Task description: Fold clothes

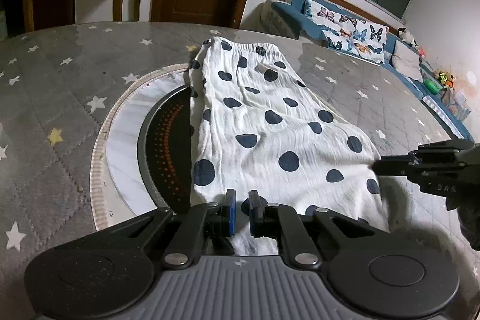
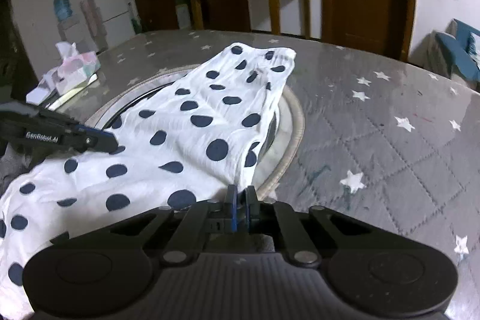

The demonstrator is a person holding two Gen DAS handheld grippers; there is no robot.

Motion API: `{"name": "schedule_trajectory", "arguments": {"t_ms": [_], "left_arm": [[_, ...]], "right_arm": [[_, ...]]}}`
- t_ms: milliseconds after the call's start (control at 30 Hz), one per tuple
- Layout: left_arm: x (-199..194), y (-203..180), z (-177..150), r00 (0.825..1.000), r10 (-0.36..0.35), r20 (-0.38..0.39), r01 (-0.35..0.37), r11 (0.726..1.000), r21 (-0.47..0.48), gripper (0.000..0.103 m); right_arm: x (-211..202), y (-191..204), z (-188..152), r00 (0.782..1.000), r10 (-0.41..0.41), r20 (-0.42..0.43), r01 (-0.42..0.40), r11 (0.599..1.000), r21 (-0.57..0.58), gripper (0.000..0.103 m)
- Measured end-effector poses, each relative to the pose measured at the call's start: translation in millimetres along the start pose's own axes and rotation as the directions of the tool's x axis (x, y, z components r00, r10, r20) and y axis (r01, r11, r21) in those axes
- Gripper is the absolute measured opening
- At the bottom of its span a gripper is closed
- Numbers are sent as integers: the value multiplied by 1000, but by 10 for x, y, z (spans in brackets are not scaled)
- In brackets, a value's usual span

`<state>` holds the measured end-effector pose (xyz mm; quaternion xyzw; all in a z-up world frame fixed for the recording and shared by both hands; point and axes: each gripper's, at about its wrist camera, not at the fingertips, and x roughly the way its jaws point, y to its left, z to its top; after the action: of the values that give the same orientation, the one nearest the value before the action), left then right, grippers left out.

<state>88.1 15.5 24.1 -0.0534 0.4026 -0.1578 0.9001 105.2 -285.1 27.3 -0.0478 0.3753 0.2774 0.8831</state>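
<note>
You see dim indoor light with a bluish cast, soft glare on the glossy grey star-patterned counter [image 2: 375, 98], strong fisheye bending, dark corners, and slight motion blur.

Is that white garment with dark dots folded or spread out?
Spread out: the white dotted garment lies long and flat across the table, elastic waistband at the far end.

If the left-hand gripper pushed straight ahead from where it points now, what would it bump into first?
Most likely only more of the polka-dot garment that the left gripper already pinches, lying across the starry table cover; depth is unclear.
</note>
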Motion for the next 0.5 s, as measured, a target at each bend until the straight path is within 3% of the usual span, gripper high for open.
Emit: {"name": "schedule_trajectory", "arguments": {"t_ms": [100, 267, 400, 500], "left_arm": [[-99, 22, 12, 1000, 15, 19, -15, 1000, 3, 10], [-288, -41, 31, 998, -25, 61, 25, 1000, 8, 10], [-252, -152, -8, 998, -43, 39, 42, 999, 26, 10], [-201, -161, -62, 1000, -27, 16, 27, 999, 32, 10]], "right_arm": [[-89, 37, 71, 999, -28, 22, 29, 1000, -10, 11], [-163, 188, 257, 997, -28, 75, 31, 999, -38, 19], [95, 335, 345, 998, 17, 55, -15, 999, -40, 27], [296, 394, 328, 1000, -5, 21, 7, 999, -54, 27]]}}
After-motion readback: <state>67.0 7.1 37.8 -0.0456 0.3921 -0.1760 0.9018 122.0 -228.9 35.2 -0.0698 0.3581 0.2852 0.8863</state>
